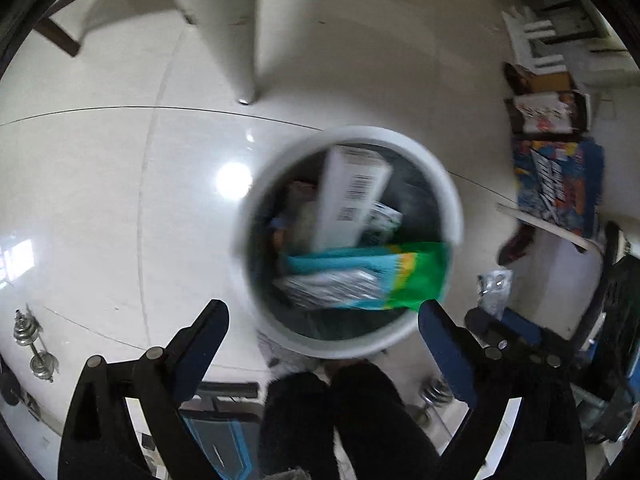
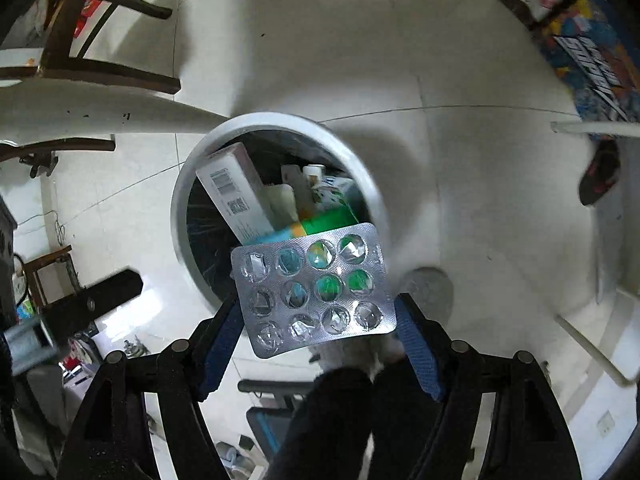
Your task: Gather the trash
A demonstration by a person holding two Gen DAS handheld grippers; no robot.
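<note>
A round white trash bin [image 1: 450,196] stands on the tiled floor below me. It holds a white carton with a barcode [image 1: 352,196], a green and teal packet [image 1: 384,276] and other wrappers. My left gripper [image 1: 320,320] is open and empty above the bin's near rim. In the right wrist view the same bin [image 2: 372,184] lies ahead. My right gripper [image 2: 318,316] is shut on an empty silver blister pack [image 2: 312,288], held flat by its side edges above the bin's near edge.
A white table leg [image 1: 240,40] rises beyond the bin. A wooden chair [image 2: 100,40] stands at the upper left. Colourful boxes [image 1: 560,184] and a dark shoe [image 2: 600,172] lie at the right. Small dumbbells [image 1: 36,348] rest on the floor. My dark-trousered legs [image 1: 340,420] are below.
</note>
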